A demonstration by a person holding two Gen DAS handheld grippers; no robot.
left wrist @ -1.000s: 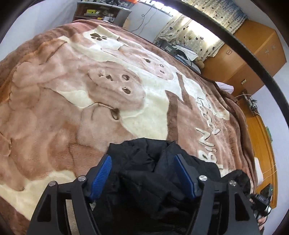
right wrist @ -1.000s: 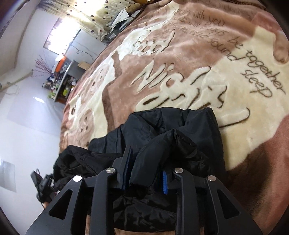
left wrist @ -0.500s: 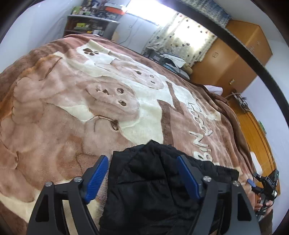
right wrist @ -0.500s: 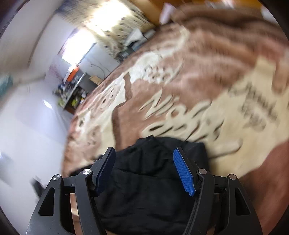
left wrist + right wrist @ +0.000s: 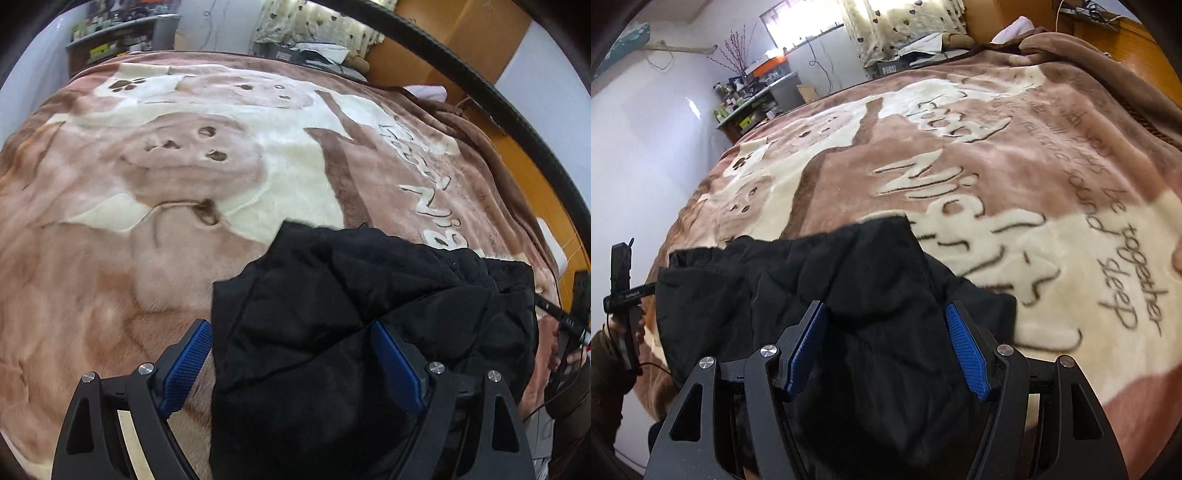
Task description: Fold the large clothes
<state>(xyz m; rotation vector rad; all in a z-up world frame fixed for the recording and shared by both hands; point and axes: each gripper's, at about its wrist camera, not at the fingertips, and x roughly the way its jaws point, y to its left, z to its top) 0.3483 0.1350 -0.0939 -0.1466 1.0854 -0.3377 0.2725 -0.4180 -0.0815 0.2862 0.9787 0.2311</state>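
Left wrist view: black padded quilted jacket lies bunched on the brown-and-cream plush blanket with bear and paw-print pattern, filling the frame from centre down to 6 o'clock and out toward 3 o'clock. Left gripper, black frame with blue ribbed pads, sits over the garment's near edge. Its jaws are opening; jacket cloth lies between them, but the left pad stands clear over bare blanket, so no grip (right pad borders the cloth, contact unclear). At 3 o'clock, the person's hand on the other tool's handle shows at the frame edge.

Right wrist view: same jacket spreads from centre to 6 o'clock and toward 9 o'clock, over cream lettering woven into the blanket. Right gripper has its jaws spread wide; cloth sits between the blue pads, neither pad pressing on it. Jacket rests loose on the bed.

Background: cluttered shelf unit at 11 o'clock; heart-print curtain at 12 o'clock; orange-brown wooden cabinet at 1 o'clock in the left view.
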